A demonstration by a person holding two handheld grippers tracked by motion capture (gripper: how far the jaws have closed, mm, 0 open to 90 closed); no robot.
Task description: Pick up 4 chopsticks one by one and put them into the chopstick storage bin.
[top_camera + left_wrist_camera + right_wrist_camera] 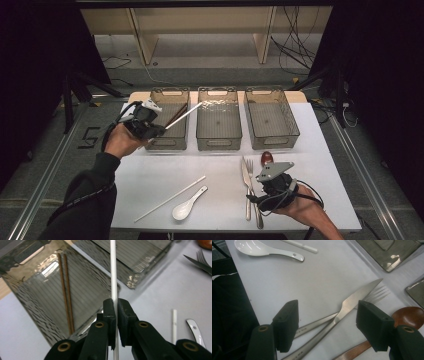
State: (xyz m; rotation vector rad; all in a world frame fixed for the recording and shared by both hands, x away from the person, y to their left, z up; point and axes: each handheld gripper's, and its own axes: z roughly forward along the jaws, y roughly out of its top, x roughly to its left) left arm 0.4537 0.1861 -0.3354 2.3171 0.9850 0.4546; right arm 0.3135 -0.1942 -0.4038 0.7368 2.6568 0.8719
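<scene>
Three clear bins sit in a row at upper centre of the high view; the left bin (170, 120) holds two brown chopsticks (66, 292). Your left gripper (159, 129), at centre left, has its jaws clamped on a white chopstick (185, 114) slanting up over that bin's right edge. Your right gripper (256, 186), lower right, hovers with jaws spread above the knife (352, 303) and fork (375, 296). A second white chopstick (170, 198) and white spoon (187, 205) lie at lower centre.
</scene>
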